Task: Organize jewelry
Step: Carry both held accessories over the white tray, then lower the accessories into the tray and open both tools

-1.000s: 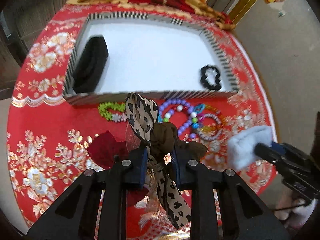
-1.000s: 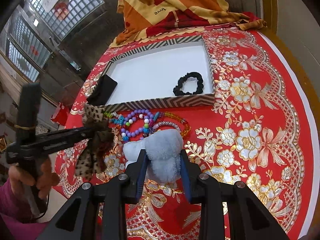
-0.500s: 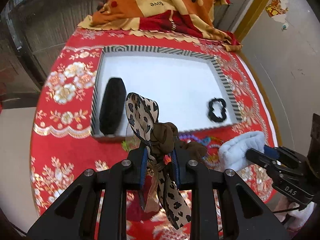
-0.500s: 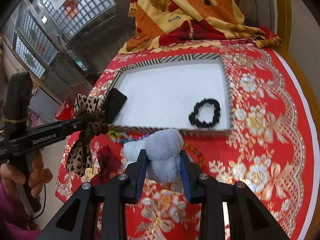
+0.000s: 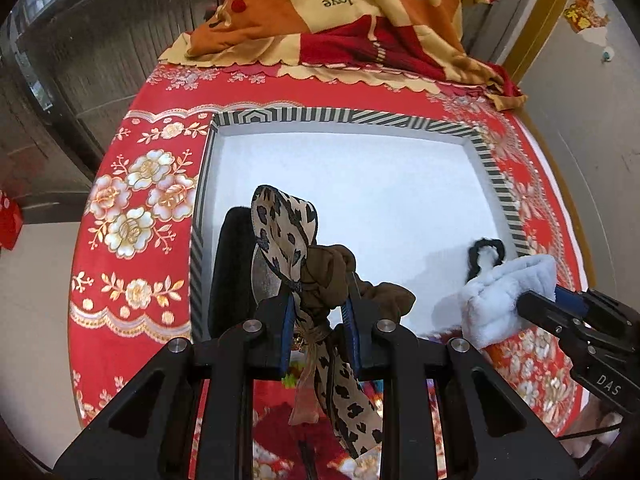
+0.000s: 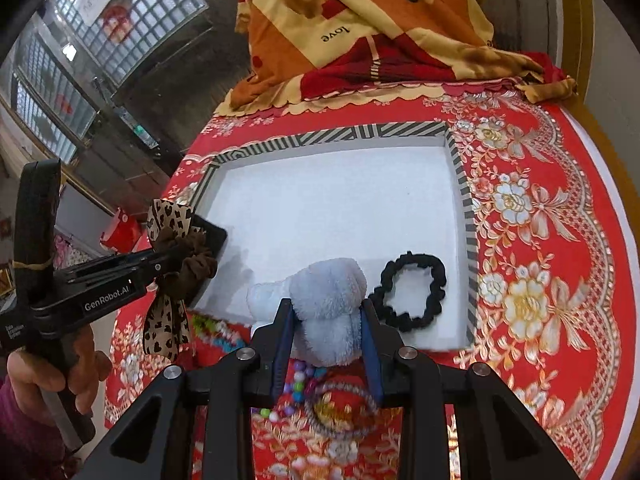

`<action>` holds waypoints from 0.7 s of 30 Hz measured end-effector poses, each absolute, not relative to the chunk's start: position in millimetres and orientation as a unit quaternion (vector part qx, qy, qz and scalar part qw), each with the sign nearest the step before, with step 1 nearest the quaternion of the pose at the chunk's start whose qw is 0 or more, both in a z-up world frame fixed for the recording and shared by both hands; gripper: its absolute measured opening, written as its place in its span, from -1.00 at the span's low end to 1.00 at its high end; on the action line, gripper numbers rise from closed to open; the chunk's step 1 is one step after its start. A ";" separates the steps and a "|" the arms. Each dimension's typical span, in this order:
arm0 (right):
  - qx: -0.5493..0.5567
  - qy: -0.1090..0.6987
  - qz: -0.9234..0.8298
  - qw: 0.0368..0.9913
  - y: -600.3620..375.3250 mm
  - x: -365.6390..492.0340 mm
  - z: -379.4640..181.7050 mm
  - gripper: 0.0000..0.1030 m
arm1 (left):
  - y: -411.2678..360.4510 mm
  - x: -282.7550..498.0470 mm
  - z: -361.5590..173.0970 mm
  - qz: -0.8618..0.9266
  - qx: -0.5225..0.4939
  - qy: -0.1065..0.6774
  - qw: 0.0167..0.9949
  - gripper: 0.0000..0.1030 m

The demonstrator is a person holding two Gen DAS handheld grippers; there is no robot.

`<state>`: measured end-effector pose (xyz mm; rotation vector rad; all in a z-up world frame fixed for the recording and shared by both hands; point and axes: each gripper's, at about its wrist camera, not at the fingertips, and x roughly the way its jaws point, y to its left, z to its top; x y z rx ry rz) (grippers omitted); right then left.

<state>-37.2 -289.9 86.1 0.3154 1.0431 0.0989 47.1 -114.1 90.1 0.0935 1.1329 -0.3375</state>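
Red cloth (image 6: 560,208) | striped tray (image 6: 466,208) mid-floor bare | left tongs (image 5: 318,316) clamp leopard bow (image 5: 286,224) | right tongs (image 6: 326,320) clamp fluffy scrunchie (image 6: 328,292)

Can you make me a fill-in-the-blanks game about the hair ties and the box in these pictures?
1. The left gripper is shut on a scrunchie with a ____-print ribbon.
2. The fluffy scrunchie in the right gripper is light ____.
3. The black scrunchie lies ____ the striped tray.
4. The cloth under the tray is mostly ____.

Missing words: leopard; blue; inside; red
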 end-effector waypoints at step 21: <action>0.150 0.544 0.041 0.825 -298.6 2.8 31.8 -0.21 | -122.2 90.4 40.9 -0.107 0.065 0.562 0.817 -0.57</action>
